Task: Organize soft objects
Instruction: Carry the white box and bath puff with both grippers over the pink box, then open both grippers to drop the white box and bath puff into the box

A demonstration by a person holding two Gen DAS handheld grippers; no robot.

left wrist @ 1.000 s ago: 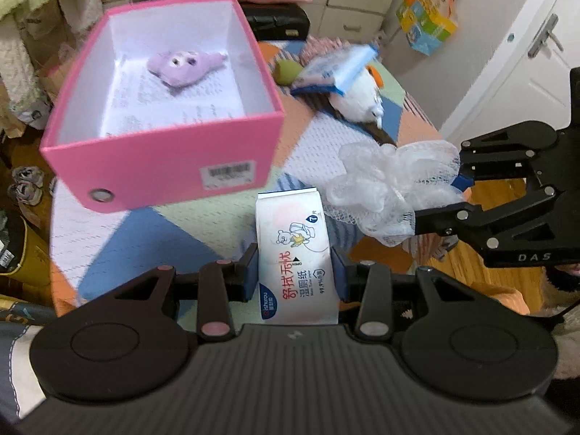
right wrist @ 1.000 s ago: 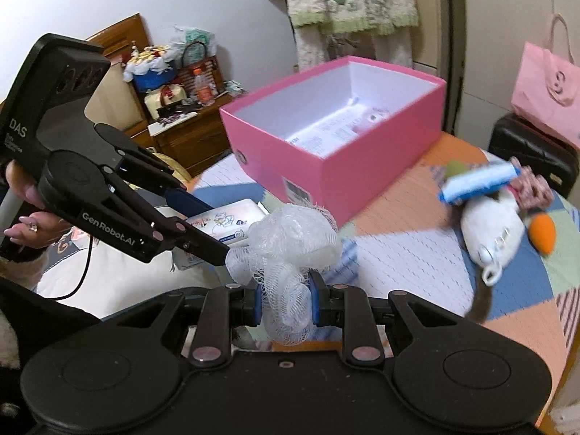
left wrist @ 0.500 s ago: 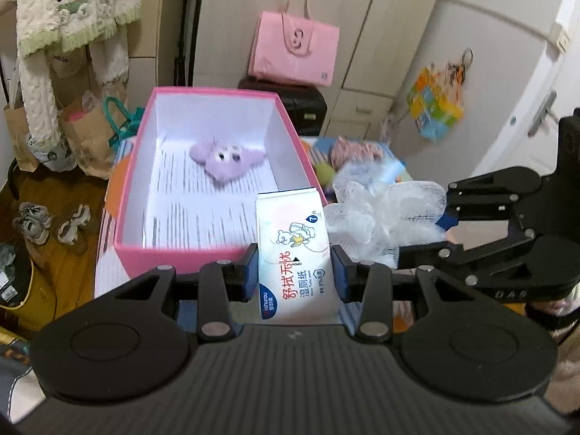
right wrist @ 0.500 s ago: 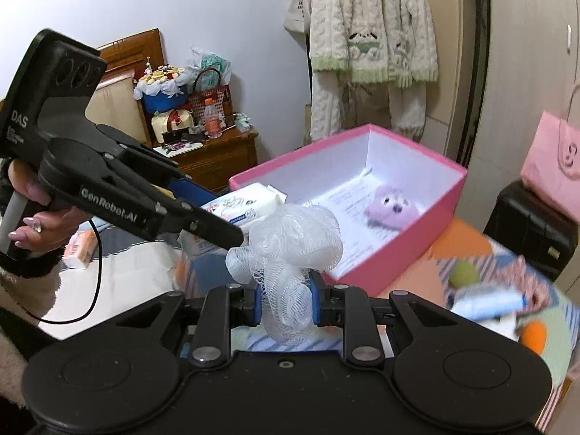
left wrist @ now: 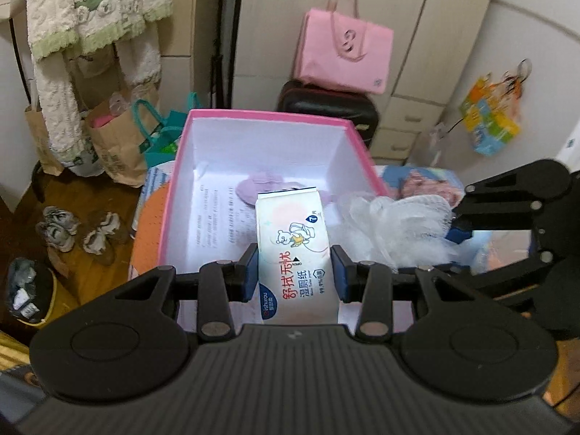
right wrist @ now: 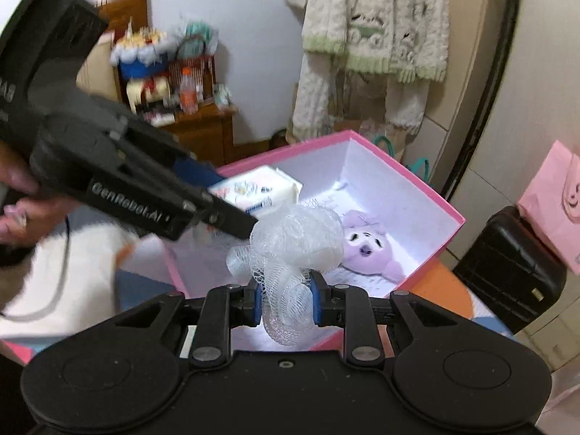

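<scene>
The left gripper (left wrist: 295, 272) is closed tight on a pack of wet wipes (left wrist: 294, 250). Its blue pads squeeze the pack's two long sides. The pack's long side runs straight away from the gripper, toward the far wall of the pink box (left wrist: 170, 214). The pack has red Chinese writing, a little bear drawing and a blue strip with small white letters that are too small to read. It hangs over the open box, above the white paper at the bottom.

The right gripper (right wrist: 286, 302) is closed on a white mesh bath puff (right wrist: 290, 246). The pads pinch the puff's thin lower part, and the big fluffy part bulges up and away from the fingers. A bit of net hangs down below the pads. The puff is over the near corner of the box. In the right wrist view, the side of the left gripper shows white letters that look like "GenRobot.AI". Its black tip is just beside the puff. A hand (right wrist: 18, 195) holds its handle at the left edge.

Inside the box lies a purple plush toy (right wrist: 366, 248), near the far end, face up. The floor around it is bare white paper with lines of small print.

Past the box stand a black suitcase (right wrist: 507, 268) and a pink paper bag (left wrist: 342, 52). A fluffy cream robe (left wrist: 98, 18) hangs to the left.
</scene>
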